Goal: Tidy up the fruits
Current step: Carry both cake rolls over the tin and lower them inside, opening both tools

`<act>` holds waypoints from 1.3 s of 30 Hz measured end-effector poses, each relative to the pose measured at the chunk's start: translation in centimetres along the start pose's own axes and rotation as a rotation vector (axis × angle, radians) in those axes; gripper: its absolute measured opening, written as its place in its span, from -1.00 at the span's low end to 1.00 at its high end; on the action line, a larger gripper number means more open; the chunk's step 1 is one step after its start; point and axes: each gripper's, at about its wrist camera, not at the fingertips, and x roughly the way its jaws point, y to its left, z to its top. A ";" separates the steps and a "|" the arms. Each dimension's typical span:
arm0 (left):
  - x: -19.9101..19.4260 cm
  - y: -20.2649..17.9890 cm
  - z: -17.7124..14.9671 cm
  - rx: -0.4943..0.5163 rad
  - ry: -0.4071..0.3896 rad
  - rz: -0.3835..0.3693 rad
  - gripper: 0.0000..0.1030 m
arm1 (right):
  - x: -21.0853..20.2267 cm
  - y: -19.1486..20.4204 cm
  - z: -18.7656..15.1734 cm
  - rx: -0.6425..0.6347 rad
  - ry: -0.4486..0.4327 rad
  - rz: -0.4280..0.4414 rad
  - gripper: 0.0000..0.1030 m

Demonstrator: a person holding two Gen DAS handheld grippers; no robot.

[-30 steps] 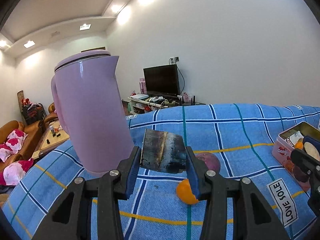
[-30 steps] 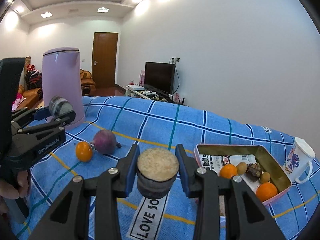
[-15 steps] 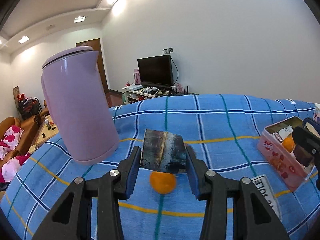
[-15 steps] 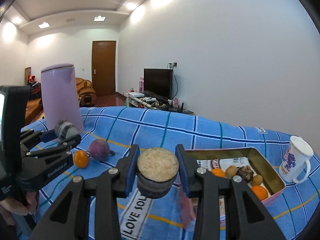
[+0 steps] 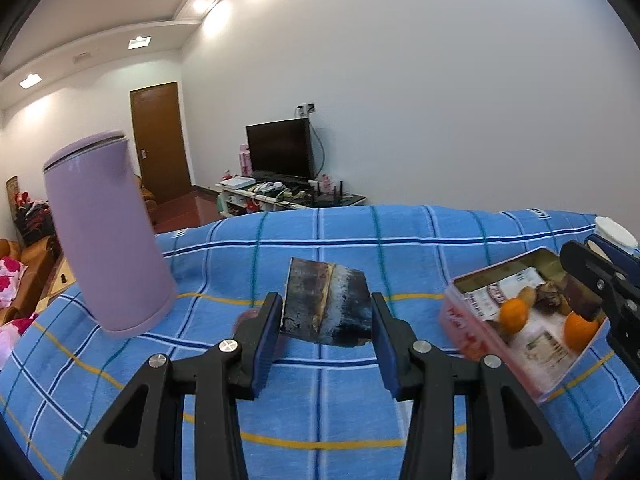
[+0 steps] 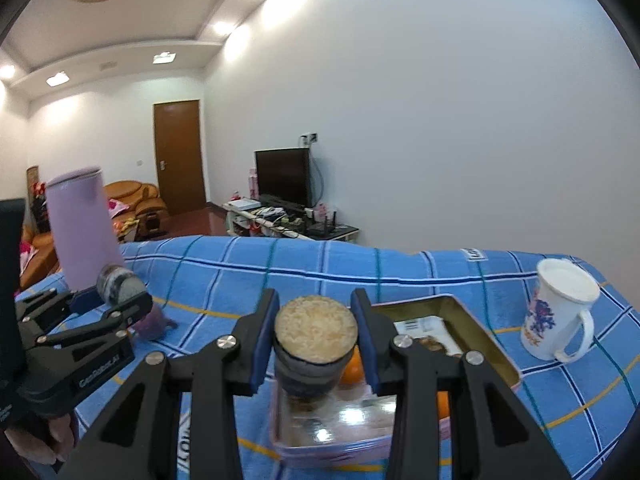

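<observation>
While both grippers hang over the blue cloth (image 5: 320,400), left gripper (image 5: 326,320) clamps a dark cane piece (image 5: 326,304); right gripper (image 6: 316,334) clamps a 2nd cane piece (image 6: 315,330), just above the tin (image 6: 476,336) holding oranges (image 5: 514,314).

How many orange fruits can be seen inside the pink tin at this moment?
2: one orange fruit near the middle of the pink tin, another orange fruit toward its right end. The right gripper may hide more.
</observation>
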 end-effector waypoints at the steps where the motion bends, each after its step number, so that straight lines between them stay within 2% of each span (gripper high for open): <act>1: 0.0 -0.4 0.1 0.004 -0.002 -0.004 -0.11 | 0.0 -0.6 0.1 0.012 -0.001 -0.007 -0.22; 17: 1.0 -5.9 0.8 0.027 0.016 -0.082 -0.12 | -0.4 -8.6 1.0 0.086 -0.027 -0.147 -0.22; 23: 1.2 -9.2 1.3 0.052 0.011 -0.128 -0.12 | -0.5 -12.1 1.4 0.147 -0.024 -0.188 -0.22; 28: 1.8 -12.8 1.2 0.081 0.042 -0.166 -0.12 | 0.8 -13.7 0.9 0.193 0.035 -0.182 -0.22; 31: 2.5 -14.7 0.9 0.103 0.067 -0.162 -0.12 | 1.7 -14.2 0.6 0.188 0.067 -0.178 -0.22; 39: 4.1 -15.0 -0.1 0.116 0.136 -0.153 -0.11 | 4.3 -12.8 -0.3 0.129 0.168 -0.130 -0.22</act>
